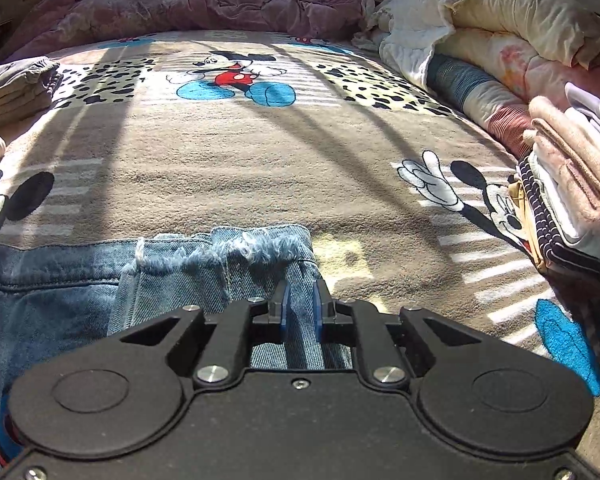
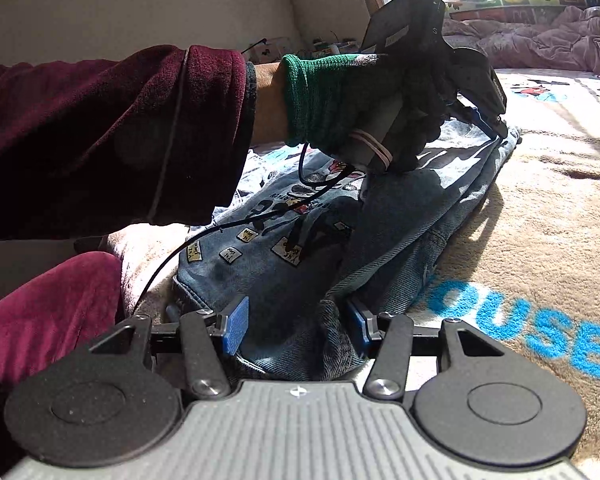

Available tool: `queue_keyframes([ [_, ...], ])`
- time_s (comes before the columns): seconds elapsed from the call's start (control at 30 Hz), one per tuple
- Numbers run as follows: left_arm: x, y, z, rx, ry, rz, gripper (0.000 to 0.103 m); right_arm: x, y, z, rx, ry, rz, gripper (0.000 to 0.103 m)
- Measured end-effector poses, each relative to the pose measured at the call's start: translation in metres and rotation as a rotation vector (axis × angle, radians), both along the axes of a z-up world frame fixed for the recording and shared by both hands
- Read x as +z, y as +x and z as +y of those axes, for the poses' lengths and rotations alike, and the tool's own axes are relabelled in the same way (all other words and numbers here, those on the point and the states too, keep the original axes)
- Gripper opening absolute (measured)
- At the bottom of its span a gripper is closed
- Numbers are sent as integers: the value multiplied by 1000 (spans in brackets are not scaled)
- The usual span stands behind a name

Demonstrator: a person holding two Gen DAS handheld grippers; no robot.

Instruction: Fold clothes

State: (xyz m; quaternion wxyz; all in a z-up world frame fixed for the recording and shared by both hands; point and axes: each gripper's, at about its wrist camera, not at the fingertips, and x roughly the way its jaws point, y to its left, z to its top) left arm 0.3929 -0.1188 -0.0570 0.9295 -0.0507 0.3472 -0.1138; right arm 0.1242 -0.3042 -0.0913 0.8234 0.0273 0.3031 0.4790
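Bed blanket (image 1: 228,168) | left gripper (image 1: 300,304) pinches jeans (image 2: 300,264) hem | right gripper (image 2: 296,328) spread, waistband half-hidden

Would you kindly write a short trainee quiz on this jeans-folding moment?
1. True or false: the left gripper has denim of the jeans between its nearly closed fingers.
2. The right gripper is: A) open around a denim fold, B) shut on a sock, C) out of view.
3. Fill in: the folded stack lies on the ____ side of the blanket in the left wrist view.

Key: 1 true; 2 A; 3 right.
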Motion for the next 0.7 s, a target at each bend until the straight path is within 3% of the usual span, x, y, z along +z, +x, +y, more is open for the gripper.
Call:
queue_keyframes([
  [0.07, 16, -16, 26, 3, -36, -51, 23, 6, -5, -10, 6, -28, -26, 52],
  [0.17, 24, -35, 62, 28, -65, -67, 23, 17, -5, -39, -59, 17, -36, 52],
  [0.3, 9, -53, 96, 63, -112, -9, 23, 29, 2, -45, -143, 91, -102, 54],
  [0.37, -2, -58, 100, 61, -137, 20, 23, 25, 6, -31, -136, 46, -104, 54],
  [0.63, -10, -53, 68, -7, -55, -9, 23, 8, 24, 28, -107, -132, -114, 51],
  [0.67, -10, -48, 64, -22, -37, -8, 23, 6, 26, 35, -104, -154, -115, 51],
  [0.7, -12, -44, 58, -33, 28, -5, 23, 4, 28, 43, -100, -177, -116, 52],
])
